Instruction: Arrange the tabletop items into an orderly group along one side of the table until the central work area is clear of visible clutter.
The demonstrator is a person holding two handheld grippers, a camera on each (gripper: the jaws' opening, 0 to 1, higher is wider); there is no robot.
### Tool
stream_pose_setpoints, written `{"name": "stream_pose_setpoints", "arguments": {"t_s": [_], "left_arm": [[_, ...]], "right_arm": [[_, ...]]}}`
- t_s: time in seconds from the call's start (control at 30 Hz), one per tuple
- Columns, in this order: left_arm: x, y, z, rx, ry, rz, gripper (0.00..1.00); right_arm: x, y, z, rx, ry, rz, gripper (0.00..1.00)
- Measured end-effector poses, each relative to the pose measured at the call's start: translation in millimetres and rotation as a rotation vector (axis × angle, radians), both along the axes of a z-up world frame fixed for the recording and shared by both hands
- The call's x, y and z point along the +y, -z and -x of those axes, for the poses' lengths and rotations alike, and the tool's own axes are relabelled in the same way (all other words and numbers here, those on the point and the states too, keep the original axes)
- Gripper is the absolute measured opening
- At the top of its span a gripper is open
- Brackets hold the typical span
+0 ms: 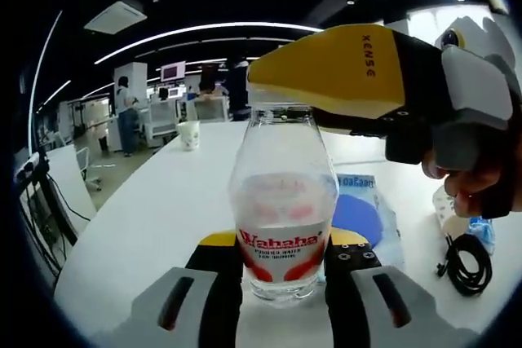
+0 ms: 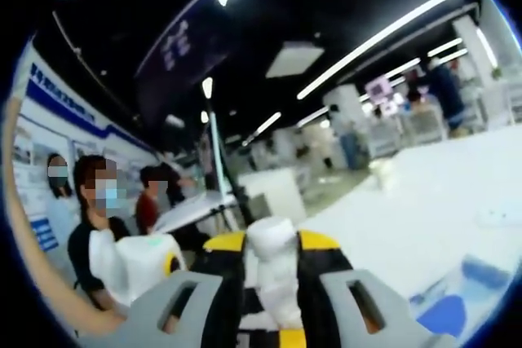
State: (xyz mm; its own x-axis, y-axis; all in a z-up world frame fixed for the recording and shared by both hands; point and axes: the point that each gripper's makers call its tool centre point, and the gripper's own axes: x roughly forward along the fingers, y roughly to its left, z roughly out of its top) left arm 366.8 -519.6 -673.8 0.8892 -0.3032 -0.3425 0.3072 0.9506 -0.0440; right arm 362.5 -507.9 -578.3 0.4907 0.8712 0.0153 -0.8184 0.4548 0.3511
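Clear plastic Wahaha water bottle (image 1: 283, 201) stands mid-table, pinched low by the left gripper (image 1: 283, 260), while the right gripper (image 2: 272, 270) clamps its white cap (image 2: 272, 242) — looks mid-carry or cap-twist, next shift it to the table's (image 1: 155, 209) edge.

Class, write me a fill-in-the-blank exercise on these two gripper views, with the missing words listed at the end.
1. The left gripper holds a clear water ____ between its jaws.
2. The right gripper closes on the bottle's ____.
3. To the right of the bottle a coiled ____ cable lies on the white table.
4. Far back on the table stands a paper ____.

Missing words: bottle; cap; black; cup
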Motion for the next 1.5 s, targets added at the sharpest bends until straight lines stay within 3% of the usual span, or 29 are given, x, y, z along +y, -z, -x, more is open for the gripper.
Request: {"name": "stream_pose_setpoints", "arguments": {"t_s": [0.3,1.33,1.43,1.5], "left_arm": [[-5.1,-0.1,-9.4,-0.006,-0.010,0.009,0.37],[-1.5,0.1,-8.9,-0.022,-0.045,0.017,0.39],[0.1,-1.0,-7.5,-0.024,-0.054,0.017,0.46],[1.8,-3.8,-6.8,-0.044,-0.065,0.016,0.50]], "right_arm": [[-5.5,-0.4,-11.7,0.002,0.009,-0.006,0.19],[-0.3,-1.9,-3.1,-0.013,0.001,0.017,0.20],[-3.2,-5.7,-6.5,0.030,0.026,-0.016,0.28],[-5.4,-10.2,-9.5,0.018,0.040,-0.029,0.32]]}}
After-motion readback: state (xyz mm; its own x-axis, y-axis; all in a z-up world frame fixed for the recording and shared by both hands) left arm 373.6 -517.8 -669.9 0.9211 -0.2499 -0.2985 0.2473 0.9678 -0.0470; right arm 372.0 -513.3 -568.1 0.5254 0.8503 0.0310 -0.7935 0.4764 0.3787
